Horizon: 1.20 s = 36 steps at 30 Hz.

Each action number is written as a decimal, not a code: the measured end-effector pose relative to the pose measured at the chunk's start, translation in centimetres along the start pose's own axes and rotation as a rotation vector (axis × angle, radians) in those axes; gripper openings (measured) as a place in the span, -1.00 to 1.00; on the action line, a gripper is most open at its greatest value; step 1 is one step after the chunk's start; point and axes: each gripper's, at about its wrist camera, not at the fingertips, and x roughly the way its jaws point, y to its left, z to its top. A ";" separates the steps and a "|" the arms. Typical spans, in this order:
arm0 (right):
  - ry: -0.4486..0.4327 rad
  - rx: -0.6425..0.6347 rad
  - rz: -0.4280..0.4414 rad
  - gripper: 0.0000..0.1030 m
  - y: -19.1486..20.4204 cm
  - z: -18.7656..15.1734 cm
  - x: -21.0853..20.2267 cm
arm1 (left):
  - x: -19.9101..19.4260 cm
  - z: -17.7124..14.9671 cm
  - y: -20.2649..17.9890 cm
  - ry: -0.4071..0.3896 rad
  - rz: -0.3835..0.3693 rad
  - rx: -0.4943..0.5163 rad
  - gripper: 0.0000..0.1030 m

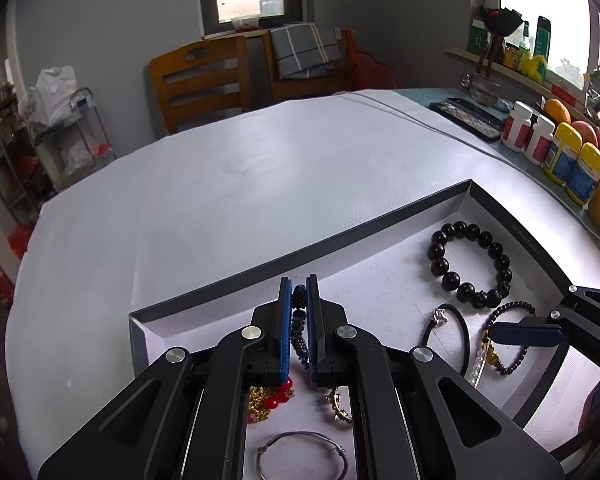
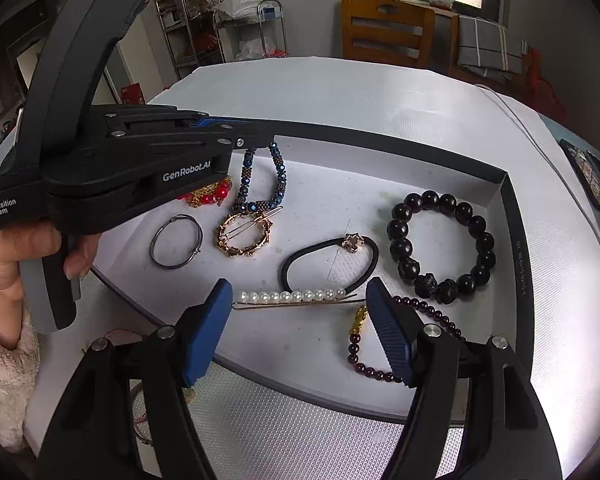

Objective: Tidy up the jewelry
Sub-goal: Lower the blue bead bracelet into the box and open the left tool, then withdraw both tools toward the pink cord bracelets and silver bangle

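A shallow tray (image 2: 516, 216) with a white floor holds the jewelry. My left gripper (image 1: 299, 286) is shut on a blue beaded bracelet (image 2: 278, 178), which hangs from it above the tray's far left part; the bracelet also shows between the pads in the left wrist view (image 1: 299, 322). My right gripper (image 2: 300, 304) is open over the tray's near edge, its jaws either side of a pearl hair pin (image 2: 292, 298). A black bead bracelet (image 2: 440, 240), a black hair tie (image 2: 328, 260), a dark red bead bracelet (image 2: 396, 340), a gold ring clip (image 2: 244, 234), a thin grey bangle (image 2: 176, 246) and red and gold beads (image 2: 210, 194) lie in the tray.
The tray sits on a white mat (image 1: 220, 184) on the table. Bottles (image 1: 564, 156), fruit and a phone (image 1: 468, 114) line the right edge. Wooden chairs (image 1: 200, 76) stand behind the table. More jewelry (image 2: 140, 416) lies outside the tray near my right gripper.
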 end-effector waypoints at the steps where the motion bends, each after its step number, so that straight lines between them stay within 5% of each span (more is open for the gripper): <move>1: 0.000 -0.002 -0.003 0.33 0.1 0.0 0.0 | 0.0 0.0 -0.2 0.003 0.006 0.008 -0.86; 10: -0.003 0.024 0.009 0.36 -0.4 0.2 0.3 | 0.2 -0.2 0.1 0.021 -0.001 -0.002 -0.81; 13: -0.017 0.026 0.008 0.41 -0.5 0.1 -0.2 | -0.4 -0.1 0.3 -0.003 0.007 -0.012 -0.31; 19: -0.055 0.047 0.007 0.47 -1.1 -0.5 -2.3 | -2.3 -0.3 0.8 -0.032 0.010 -0.031 -0.26; 29: -0.130 0.062 0.004 0.82 -1.3 -2.2 -6.4 | -7.2 -2.0 2.0 -0.098 0.019 -0.077 0.32; 36: -0.159 0.096 -0.005 0.89 -2.0 -3.6 -8.3 | -10.5 -4.7 1.8 -0.112 0.009 -0.084 0.74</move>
